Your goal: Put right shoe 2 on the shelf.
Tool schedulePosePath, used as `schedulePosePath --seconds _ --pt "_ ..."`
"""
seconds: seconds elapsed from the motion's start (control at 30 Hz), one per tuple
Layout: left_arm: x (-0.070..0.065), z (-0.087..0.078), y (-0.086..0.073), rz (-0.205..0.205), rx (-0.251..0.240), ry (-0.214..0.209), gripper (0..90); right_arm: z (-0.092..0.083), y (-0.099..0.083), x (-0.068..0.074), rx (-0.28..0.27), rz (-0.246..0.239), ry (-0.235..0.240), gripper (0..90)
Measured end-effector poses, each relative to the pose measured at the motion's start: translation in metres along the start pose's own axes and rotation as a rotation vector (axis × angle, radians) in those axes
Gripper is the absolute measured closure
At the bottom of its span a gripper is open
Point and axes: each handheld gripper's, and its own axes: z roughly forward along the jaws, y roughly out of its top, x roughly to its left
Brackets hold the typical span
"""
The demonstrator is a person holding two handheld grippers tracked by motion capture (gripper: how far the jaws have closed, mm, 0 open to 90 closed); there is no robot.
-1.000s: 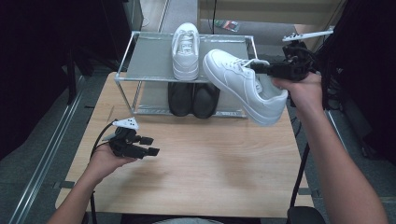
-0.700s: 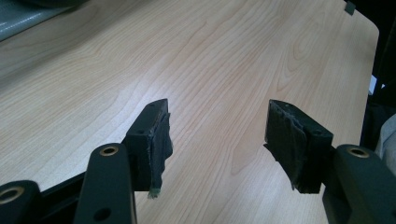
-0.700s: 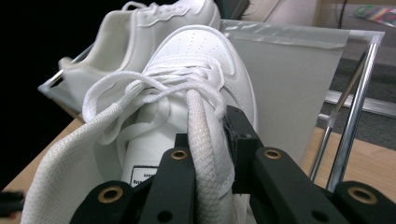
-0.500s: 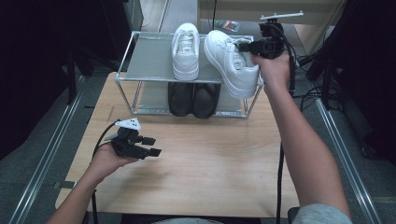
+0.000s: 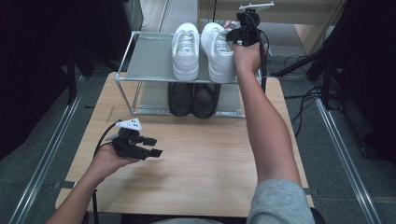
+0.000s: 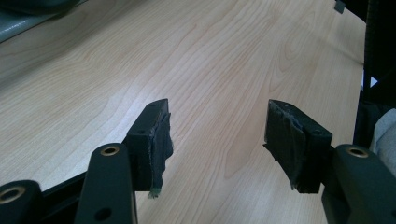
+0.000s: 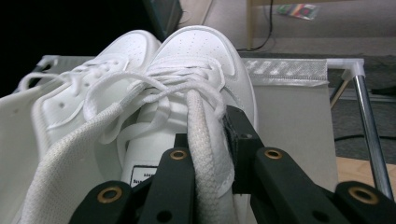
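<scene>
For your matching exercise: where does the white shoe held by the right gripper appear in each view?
High view: white shoe, top centre on the rack's upper shelf, beside its mate.
Right gripper view: shoe at centre, jaws clamped on its collar.
Left gripper view: none here, just tabletop.
Shared landmark: the shelf.

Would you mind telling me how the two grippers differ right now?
The left gripper is open and holds nothing above the table; the right gripper is shut on the collar of a white shoe. The left sits near the person, the right reaches out over the rack. Both are black and hand-held.
</scene>
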Motion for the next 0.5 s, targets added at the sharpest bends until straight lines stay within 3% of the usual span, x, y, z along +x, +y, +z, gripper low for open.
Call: schedulePosePath --seconds 0.07,0.4,0.5 --pt "0.0 0.001 0.0 0.002 0.001 -0.006 41.1 0.01 0.003 0.006 -0.009 0.017 -0.033 82.6" --pt "0.0 0.003 0.002 0.007 0.007 -0.021 41.1 0.029 -0.003 0.019 -0.012 0.026 -0.094 82.1" --pt "0.0 0.004 0.002 0.006 0.011 -0.022 41.1 0.031 -0.006 0.021 -0.006 0.065 -0.104 80.4"
